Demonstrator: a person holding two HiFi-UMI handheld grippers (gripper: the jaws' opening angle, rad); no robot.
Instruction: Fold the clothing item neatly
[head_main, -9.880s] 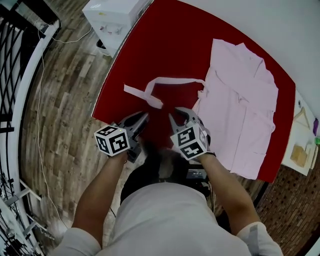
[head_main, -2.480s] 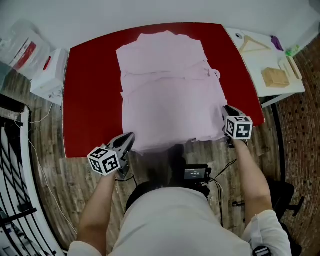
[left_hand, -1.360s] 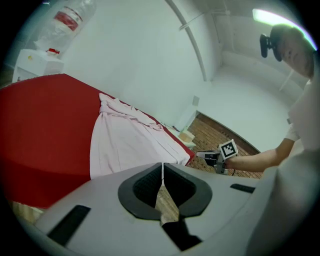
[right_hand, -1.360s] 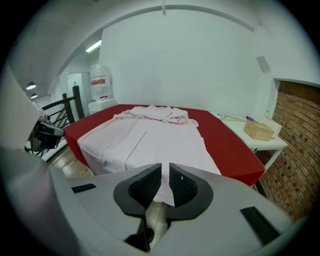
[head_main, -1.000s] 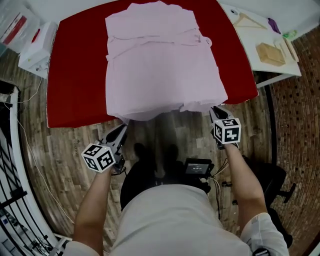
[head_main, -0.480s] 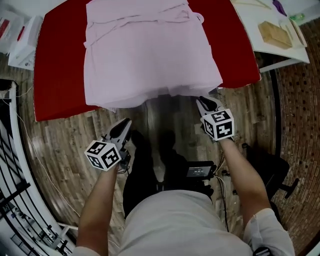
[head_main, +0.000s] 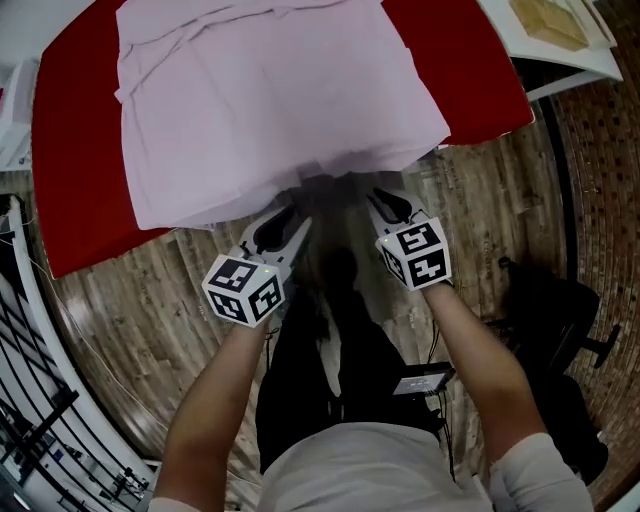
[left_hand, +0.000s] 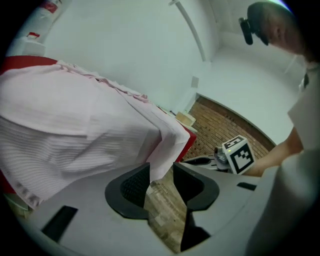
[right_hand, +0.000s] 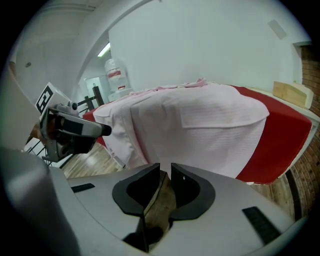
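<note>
Left gripper (head_main: 292, 220): my jaws, just opened, stand apart, a corner of the pale pink cloth garment (head_main: 270, 100) just beside their tips, unpinched. Right gripper (head_main: 388, 206): narrow gap, just widened, empty. Garment lies spread on the red table (head_main: 70, 190), its hem overhanging the near edge.

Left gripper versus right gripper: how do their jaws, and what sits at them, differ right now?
The left gripper has its jaws clearly apart; the right gripper shows only a narrow gap. The pink garment hangs its corner down to the left gripper's tips, unpinched; the right gripper has only floor between its jaws, with the cloth hanging beyond. Shared: both pairs of jaws have just been opening, and neither grips anything.
</note>
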